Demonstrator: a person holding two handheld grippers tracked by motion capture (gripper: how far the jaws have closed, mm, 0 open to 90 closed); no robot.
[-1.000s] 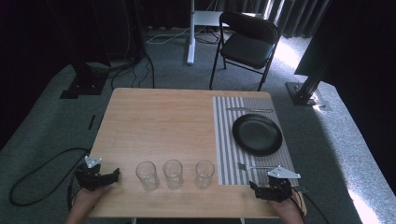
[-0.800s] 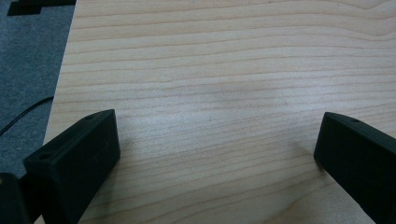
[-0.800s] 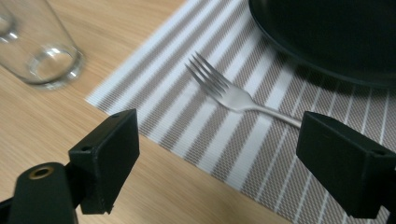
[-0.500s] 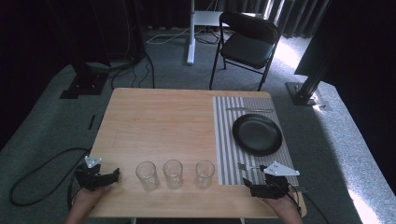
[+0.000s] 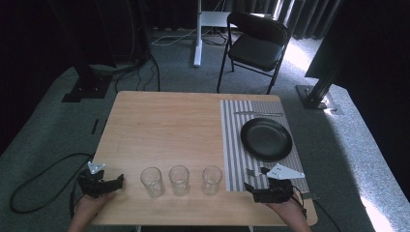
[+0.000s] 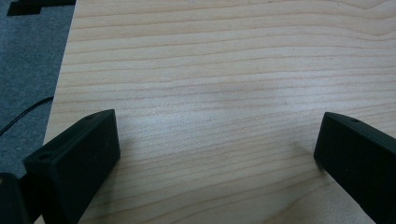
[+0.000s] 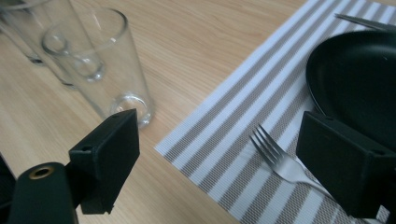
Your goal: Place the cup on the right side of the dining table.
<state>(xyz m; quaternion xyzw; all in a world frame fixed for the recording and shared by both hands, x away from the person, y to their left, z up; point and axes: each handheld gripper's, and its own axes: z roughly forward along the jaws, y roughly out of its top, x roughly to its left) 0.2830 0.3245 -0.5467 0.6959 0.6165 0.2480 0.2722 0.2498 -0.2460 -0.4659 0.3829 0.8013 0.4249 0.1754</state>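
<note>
We hold right gripper [image 7: 215, 163] low at near edge of striped mat [image 5: 234, 145], jaws spread, nothing pinched. Left gripper [image 5: 107, 183] at near left, jaws spread over bare table [image 6: 210, 70].

Likely target: fork [image 7: 280, 156], thin, shiny, flat on mat beside black plate [image 5: 266, 139]. We'd straddle handle squarely, avoid nearest glass [image 7: 109, 65].

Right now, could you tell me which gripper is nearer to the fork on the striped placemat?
Right. The right gripper sits at the table's near edge just in front of the fork, jaws open around its line. The left gripper is across the table, beyond the three glasses.
</note>
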